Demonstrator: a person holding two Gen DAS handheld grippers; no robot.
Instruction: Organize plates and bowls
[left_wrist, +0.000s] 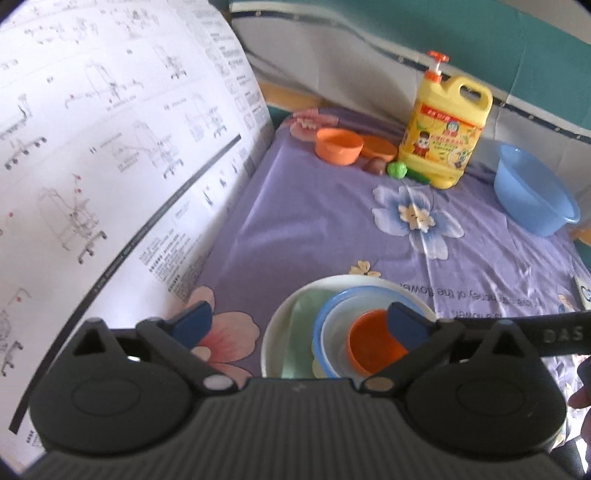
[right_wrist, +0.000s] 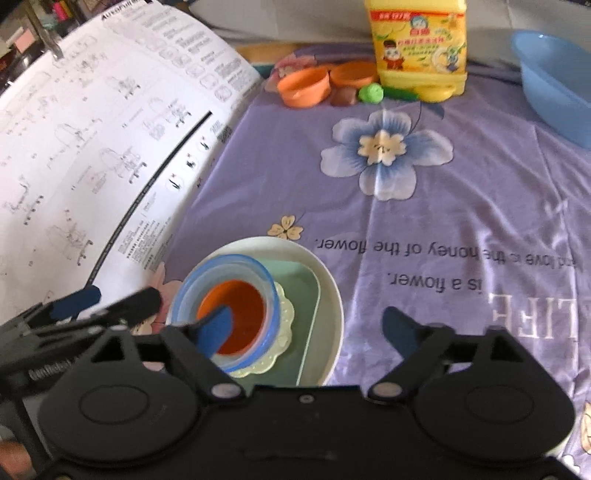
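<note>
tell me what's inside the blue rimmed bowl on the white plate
An orange cup sits inside the blue rimmed bowl. The cup's bottom cannot be seen fully, since a finger of the right gripper covers part of it.

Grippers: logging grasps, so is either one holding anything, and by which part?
Nothing is held: left gripper and right gripper are both open above the stacked bowls.

Stacked bowls (left_wrist: 343, 332) beneath open left claw (left_wrist: 299, 325)
</note>
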